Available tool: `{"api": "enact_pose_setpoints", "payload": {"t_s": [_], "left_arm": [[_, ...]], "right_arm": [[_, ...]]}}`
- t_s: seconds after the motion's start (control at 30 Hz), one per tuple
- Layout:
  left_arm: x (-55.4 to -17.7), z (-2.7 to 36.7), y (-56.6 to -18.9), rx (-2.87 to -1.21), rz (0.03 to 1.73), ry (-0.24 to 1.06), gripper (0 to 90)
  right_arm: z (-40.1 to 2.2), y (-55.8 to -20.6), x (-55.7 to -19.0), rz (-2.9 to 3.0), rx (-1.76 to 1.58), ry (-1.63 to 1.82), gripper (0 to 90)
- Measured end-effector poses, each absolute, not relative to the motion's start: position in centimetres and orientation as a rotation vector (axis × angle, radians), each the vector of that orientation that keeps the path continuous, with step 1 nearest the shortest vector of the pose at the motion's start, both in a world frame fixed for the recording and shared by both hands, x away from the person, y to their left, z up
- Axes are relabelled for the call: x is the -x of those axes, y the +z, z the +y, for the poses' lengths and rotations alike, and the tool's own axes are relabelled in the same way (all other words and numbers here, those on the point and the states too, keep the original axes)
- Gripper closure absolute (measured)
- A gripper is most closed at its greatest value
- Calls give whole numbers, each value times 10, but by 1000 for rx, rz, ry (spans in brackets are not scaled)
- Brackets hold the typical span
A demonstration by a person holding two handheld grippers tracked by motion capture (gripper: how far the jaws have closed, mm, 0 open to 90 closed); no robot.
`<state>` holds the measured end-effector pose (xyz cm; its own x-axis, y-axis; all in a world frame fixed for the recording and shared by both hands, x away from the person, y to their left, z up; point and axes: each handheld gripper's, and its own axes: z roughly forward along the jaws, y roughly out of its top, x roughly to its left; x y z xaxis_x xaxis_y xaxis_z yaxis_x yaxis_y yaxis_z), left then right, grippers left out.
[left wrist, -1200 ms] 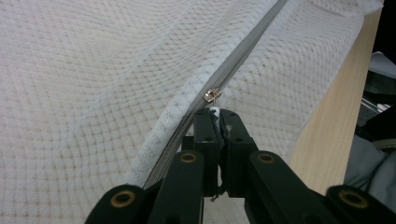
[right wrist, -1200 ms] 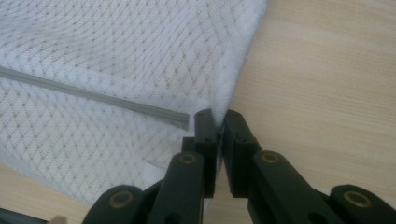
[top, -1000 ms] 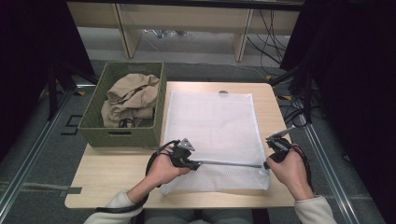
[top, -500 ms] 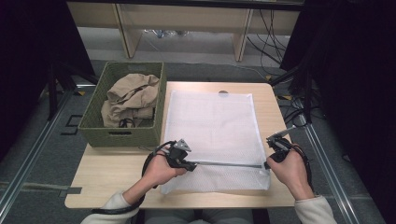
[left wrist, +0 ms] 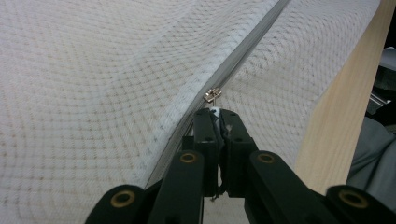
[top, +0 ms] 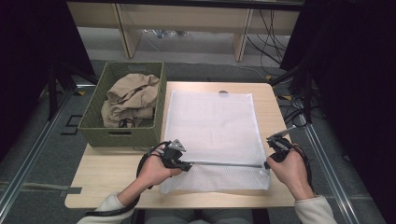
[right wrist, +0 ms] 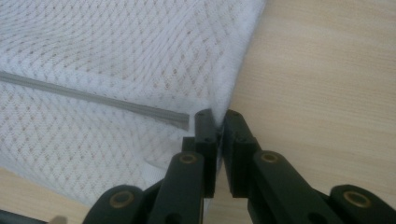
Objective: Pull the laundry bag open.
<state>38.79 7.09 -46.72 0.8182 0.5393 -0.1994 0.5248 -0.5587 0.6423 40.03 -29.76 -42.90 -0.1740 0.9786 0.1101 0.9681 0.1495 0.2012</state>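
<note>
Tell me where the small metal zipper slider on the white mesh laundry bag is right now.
In the left gripper view, the small metal zipper slider sits on the grey zipper line of the white mesh laundry bag, just beyond the left gripper, whose jaws are shut.

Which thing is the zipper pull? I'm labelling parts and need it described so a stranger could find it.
On the wooden table lies a white mesh bag crossed by a grey zipper. At its left end, the left gripper pinches the small metal zipper pull, the only shiny piece.

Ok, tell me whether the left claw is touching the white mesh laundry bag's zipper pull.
Touching: the left gripper view shows the left claw shut on the zipper pull.
</note>
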Motion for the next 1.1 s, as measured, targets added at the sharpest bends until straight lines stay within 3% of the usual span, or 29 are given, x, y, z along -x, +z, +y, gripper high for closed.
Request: {"api": "enact_pose_setpoints", "payload": {"t_s": [0.87,1.1], "left_arm": [[-384,86,-474,-2235,854,14,866],[-387,95,-472,-2320,801,40,867]], "right_arm": [[-296,-430,-401,2354,-1987,342,862],[-297,-430,-400,2349,-1988,356,862]]}}
